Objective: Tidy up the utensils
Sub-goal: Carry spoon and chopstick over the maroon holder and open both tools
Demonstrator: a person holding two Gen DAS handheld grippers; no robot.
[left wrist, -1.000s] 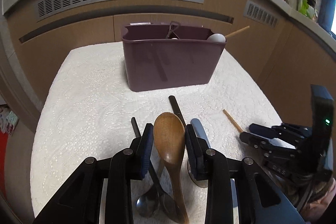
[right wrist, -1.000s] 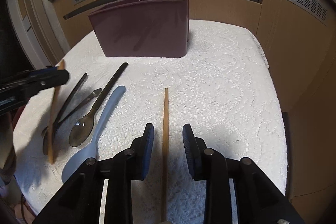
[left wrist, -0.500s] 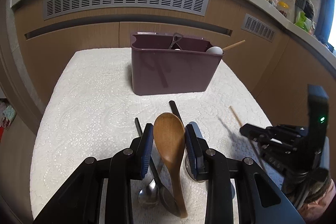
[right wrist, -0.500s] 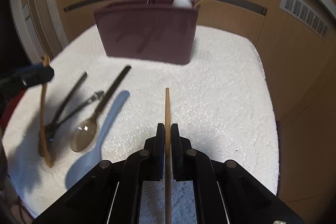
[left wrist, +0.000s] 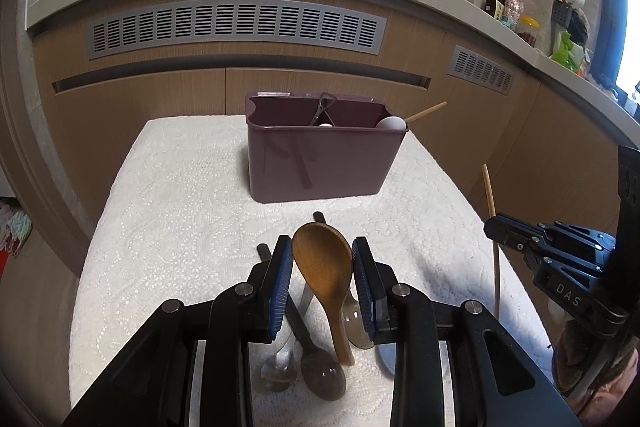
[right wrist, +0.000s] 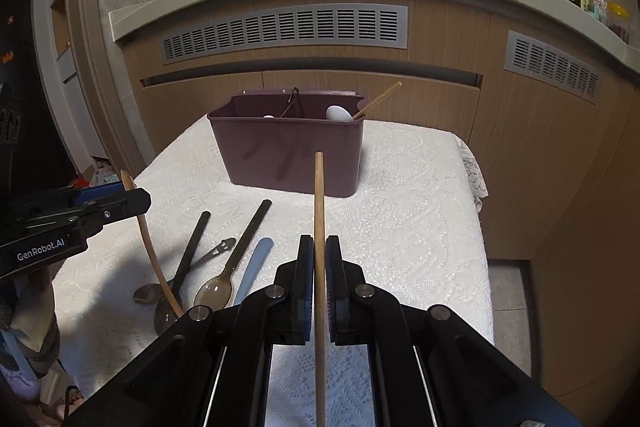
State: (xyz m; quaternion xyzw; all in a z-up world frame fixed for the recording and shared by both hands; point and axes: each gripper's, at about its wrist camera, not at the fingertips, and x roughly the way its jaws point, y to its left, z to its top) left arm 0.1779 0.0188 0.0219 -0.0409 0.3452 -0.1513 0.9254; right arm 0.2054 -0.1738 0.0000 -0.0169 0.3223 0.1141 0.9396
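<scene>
My left gripper [left wrist: 322, 275] is shut on a wooden spoon [left wrist: 325, 267], bowl forward, held above the table; from the right wrist view the spoon [right wrist: 150, 247] hangs tilted from it. My right gripper [right wrist: 319, 287] is shut on a wooden chopstick [right wrist: 319, 211], lifted off the cloth and pointing at the maroon utensil holder [right wrist: 288, 151]. The holder [left wrist: 320, 159] stands at the table's far side with a white spoon, a chopstick and a dark handle inside. Several spoons [right wrist: 216, 291] lie on the white cloth below the left gripper.
The table has a white lace cloth [right wrist: 408, 219]. Wooden cabinets with grey vents [left wrist: 236, 27] curve behind it, under a stone counter. A pale blue spoon [right wrist: 252, 271] lies beside the dark-handled spoons. The table's right edge drops to the floor [right wrist: 508, 291].
My right gripper shut on the chopstick and lifted it off the cloth. My left gripper rose with the wooden spoon. Both views now sit higher above the table.
</scene>
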